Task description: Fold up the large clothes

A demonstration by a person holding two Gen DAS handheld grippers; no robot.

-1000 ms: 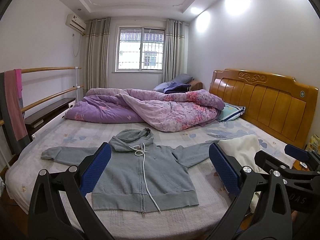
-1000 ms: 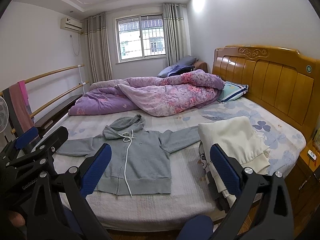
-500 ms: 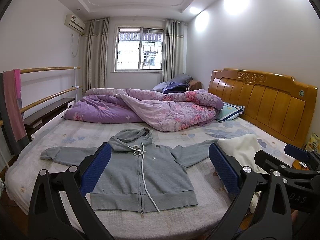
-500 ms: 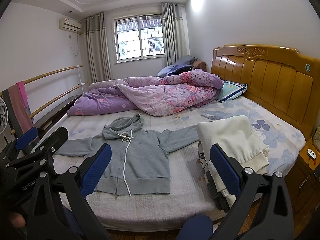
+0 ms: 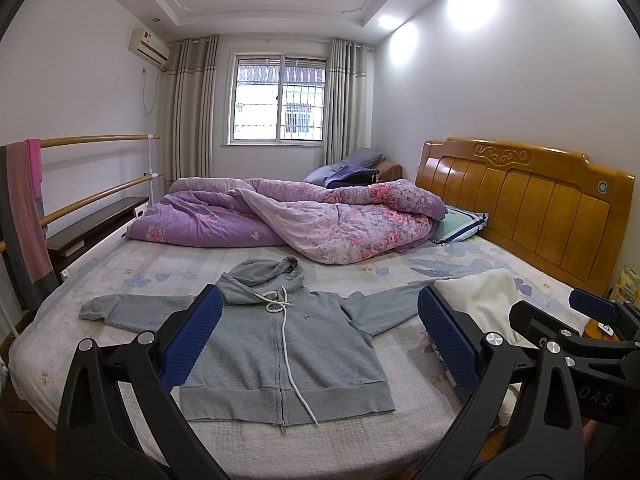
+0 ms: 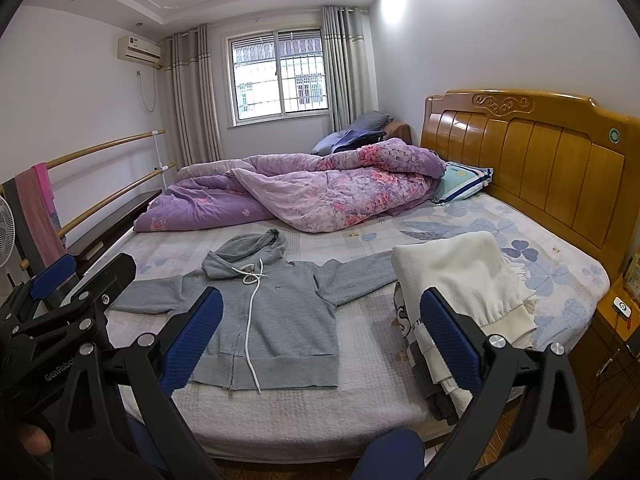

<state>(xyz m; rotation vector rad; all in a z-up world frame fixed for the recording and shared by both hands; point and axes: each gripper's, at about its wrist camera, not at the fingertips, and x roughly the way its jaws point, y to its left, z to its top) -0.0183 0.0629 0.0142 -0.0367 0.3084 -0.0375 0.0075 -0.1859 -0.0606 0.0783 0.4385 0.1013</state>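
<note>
A grey zip hoodie (image 5: 288, 344) lies flat on the bed, face up, sleeves spread, hood toward the quilt; it also shows in the right wrist view (image 6: 276, 312). My left gripper (image 5: 320, 340) is open and empty, held above the bed's near edge in front of the hoodie. My right gripper (image 6: 320, 336) is open and empty, to the right of the left one, between the hoodie and a clothes pile. The left gripper shows at the left of the right wrist view (image 6: 76, 288).
A stack of folded clothes topped by a cream garment (image 6: 460, 280) sits on the bed's right side. A rumpled purple quilt (image 5: 304, 216) lies behind the hoodie. The wooden headboard (image 5: 528, 200) is at right, wooden rails (image 5: 100, 188) at left, a nightstand (image 6: 616, 320) at far right.
Both views shift very slightly; the hoodie and clothes pile lie as before and both grippers stay open.
</note>
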